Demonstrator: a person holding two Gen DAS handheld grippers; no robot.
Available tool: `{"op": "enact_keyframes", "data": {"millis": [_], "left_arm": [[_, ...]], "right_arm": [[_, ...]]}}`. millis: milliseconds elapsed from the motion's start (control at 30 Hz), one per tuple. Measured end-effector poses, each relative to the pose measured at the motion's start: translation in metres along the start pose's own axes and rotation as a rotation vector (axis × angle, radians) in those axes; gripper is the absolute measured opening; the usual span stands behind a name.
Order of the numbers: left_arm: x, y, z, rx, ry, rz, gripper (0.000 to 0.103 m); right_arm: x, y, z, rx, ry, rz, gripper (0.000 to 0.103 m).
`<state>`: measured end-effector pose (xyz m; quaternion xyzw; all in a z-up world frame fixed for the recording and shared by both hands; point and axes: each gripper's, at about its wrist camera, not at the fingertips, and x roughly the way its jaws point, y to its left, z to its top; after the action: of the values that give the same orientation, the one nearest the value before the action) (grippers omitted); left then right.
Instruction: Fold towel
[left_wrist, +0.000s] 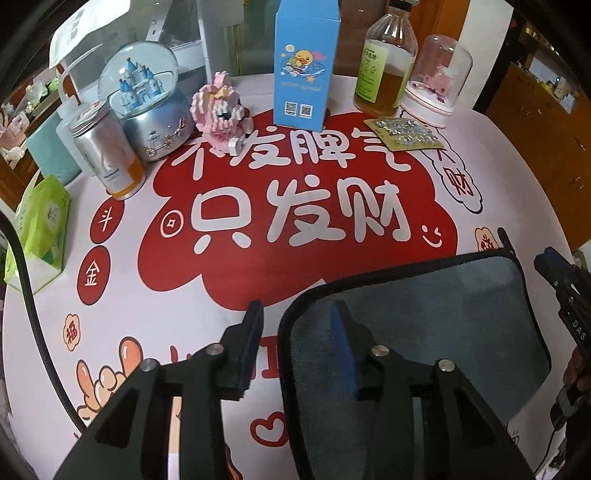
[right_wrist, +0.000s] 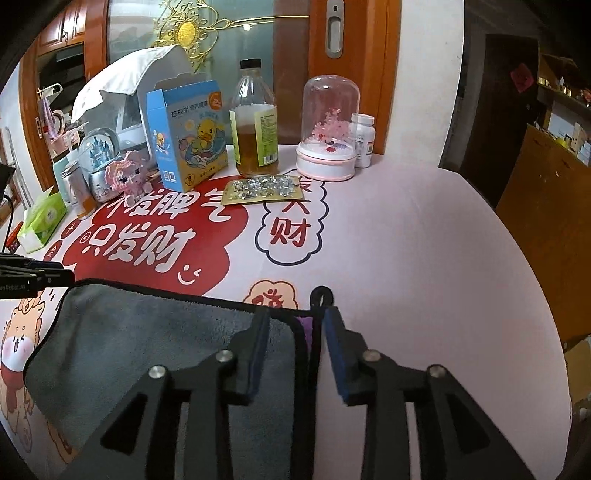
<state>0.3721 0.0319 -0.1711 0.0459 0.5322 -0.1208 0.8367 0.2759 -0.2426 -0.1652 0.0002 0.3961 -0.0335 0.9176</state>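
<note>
Grey towel lies flat at the near edge of the tabletop, left claw gaping over its left border, right claw wide open astride the right corner, neither gripping anything

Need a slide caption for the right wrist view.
Right gripper open astride the grey towel's right edge, on a table with a printed cloth.
</note>
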Motion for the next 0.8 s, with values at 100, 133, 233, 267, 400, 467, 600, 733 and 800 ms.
{"op": "enact_keyframes", "data": {"millis": [100, 133, 233, 267, 400, 467, 600, 733, 800], "left_arm": [[-0.008, 0.001, -0.003, -0.009, -0.019, 0.003, 0.053], [-0.012, 0.0, -0.004, -0.008, -0.028, 0.004, 0.055], [-0.023, -0.001, -0.009, -0.01, -0.04, 0.009, 0.06], [-0.028, -0.002, -0.011, -0.013, -0.042, 0.009, 0.062], [-0.042, -0.005, -0.022, -0.016, -0.042, 0.032, 0.067], [-0.05, -0.007, -0.03, -0.016, -0.039, 0.046, 0.071], [-0.066, -0.009, -0.048, -0.034, -0.045, 0.055, 0.078], [-0.082, -0.014, -0.071, -0.038, -0.045, 0.058, 0.08], [-0.091, -0.016, -0.082, -0.043, -0.046, 0.05, 0.08]], "right_arm": [[-0.005, -0.001, 0.0, 0.003, -0.003, -0.003, 0.042], [-0.008, -0.001, 0.0, 0.006, -0.004, -0.008, 0.047], [-0.017, -0.003, -0.002, 0.019, -0.004, -0.014, 0.052], [-0.02, -0.003, -0.003, 0.021, -0.002, -0.015, 0.054], [-0.036, -0.004, -0.009, 0.044, 0.009, -0.007, 0.062], [-0.044, -0.004, -0.014, 0.051, 0.017, -0.002, 0.069], [-0.062, -0.001, -0.028, 0.059, 0.03, 0.003, 0.073], [-0.079, 0.0, -0.043, 0.078, 0.084, 0.03, 0.08], [-0.087, 0.001, -0.049, 0.081, 0.097, 0.047, 0.083]]}}
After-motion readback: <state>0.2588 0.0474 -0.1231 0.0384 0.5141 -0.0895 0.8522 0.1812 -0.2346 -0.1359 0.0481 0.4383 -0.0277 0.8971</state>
